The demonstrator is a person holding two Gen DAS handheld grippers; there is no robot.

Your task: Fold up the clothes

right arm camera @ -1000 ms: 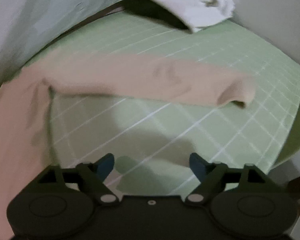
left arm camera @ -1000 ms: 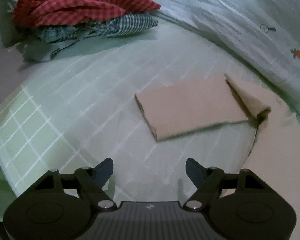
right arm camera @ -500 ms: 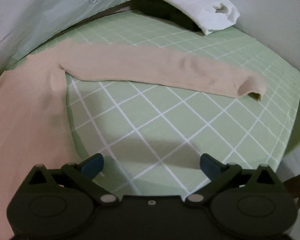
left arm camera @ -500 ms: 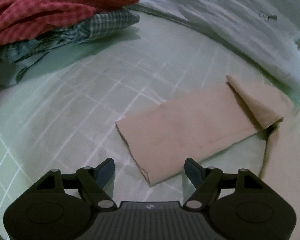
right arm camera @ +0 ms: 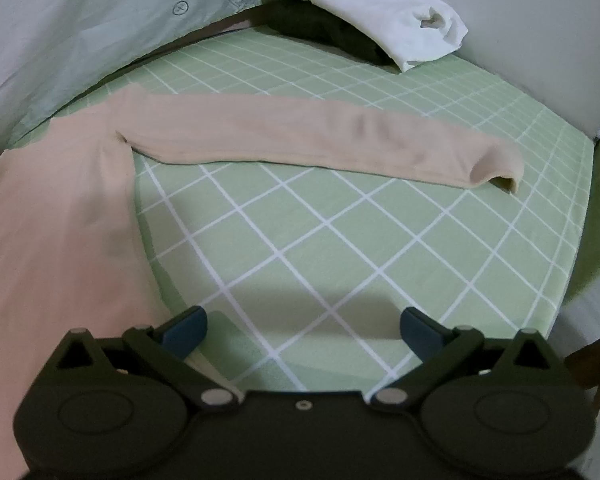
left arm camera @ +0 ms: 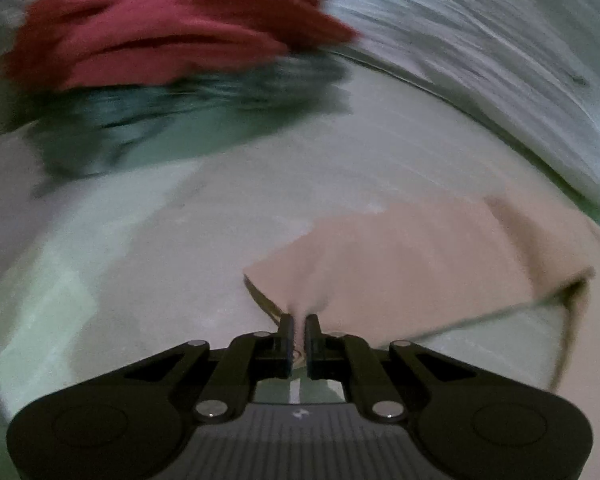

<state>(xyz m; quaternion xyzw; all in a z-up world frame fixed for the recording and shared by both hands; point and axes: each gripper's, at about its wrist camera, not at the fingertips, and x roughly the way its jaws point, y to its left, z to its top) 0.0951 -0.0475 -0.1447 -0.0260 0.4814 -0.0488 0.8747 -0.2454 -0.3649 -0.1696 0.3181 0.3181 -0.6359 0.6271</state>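
**One sleeve gripped, the other still stretched out**

One beige top [right arm camera: 56, 216] lies spread on the green checked bed sheet [right arm camera: 340, 248], and by my reading the folding has barely begun. In the left wrist view, which is badly blurred, the left gripper [left arm camera: 299, 334] has its jaws just closed, and they are pinched on the cuff end of the left sleeve [left arm camera: 400, 272], where the cloth bunches up between the pads. That sleeve lies as a flat band with a turned-over corner at its far end near the body of the top. The sleeve has not yet been brought over the body, so that fold is still to do.

In the right wrist view the right gripper [right arm camera: 303, 326] stands wide open above bare sheet with nothing between its jaws, which opened further within the last second. The right sleeve [right arm camera: 320, 140] runs straight out across the bed, well apart from that gripper, its cuff curled open at the end. It is untouched, and the body itself shows no fold that I can make out.

Other clothes wait: a red garment [left arm camera: 172, 28] heaped on a dark checked one [left arm camera: 188, 108], and a white cloth [right arm camera: 372, 8] near the bed's far edge. A pale quilt [right arm camera: 80, 32] lies along the back. No basket, box or other container is in view.
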